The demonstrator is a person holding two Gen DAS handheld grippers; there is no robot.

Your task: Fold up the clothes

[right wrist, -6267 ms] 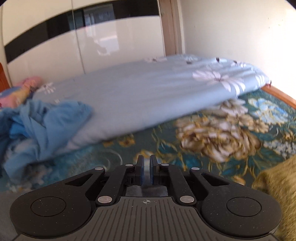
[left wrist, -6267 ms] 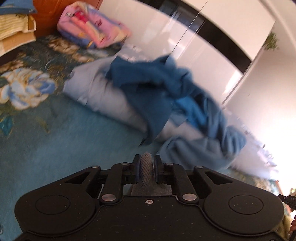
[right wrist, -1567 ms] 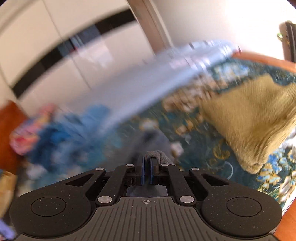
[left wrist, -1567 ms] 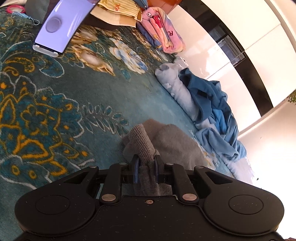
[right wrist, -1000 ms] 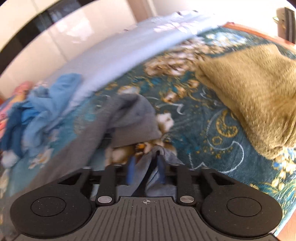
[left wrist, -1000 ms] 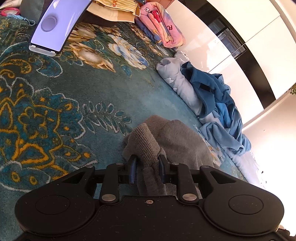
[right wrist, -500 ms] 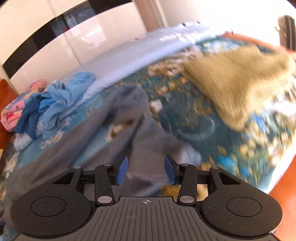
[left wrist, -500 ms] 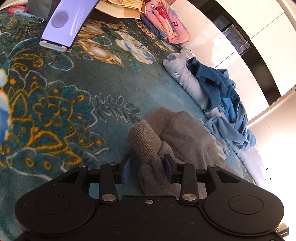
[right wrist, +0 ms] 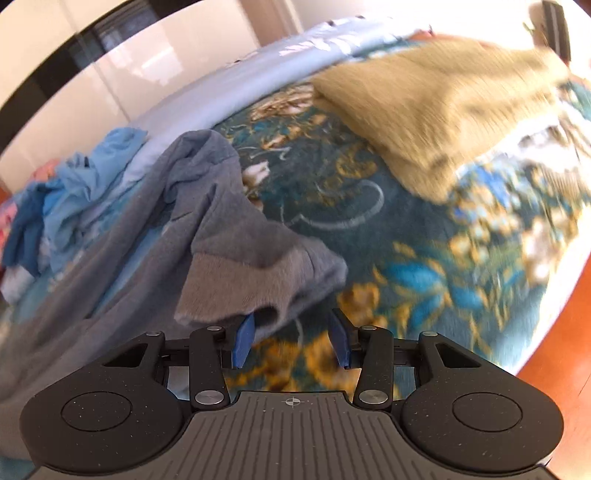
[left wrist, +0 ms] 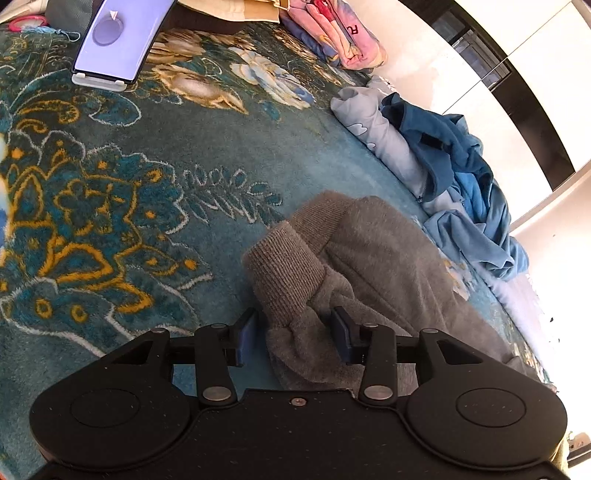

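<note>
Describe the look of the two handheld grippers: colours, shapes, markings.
The left gripper has a black speckled body with two round lobes, silver rivets on black linkage bars, and blue pads on its jaws. The right gripper matches, but its centre plate is grey, ribbed, and carries a small crosshair mark. No cables or sleeves show.

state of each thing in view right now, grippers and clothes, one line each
left gripper: open, jaws either side of a ribbed cuff
right gripper: open, holding nothing
grey knit sweater: unfolded, lying rumpled on the floral teal blanket
olive knit garment: folded flat
blue clothes heap: crumpled, unfolded
pink patterned cloth: folded
</note>
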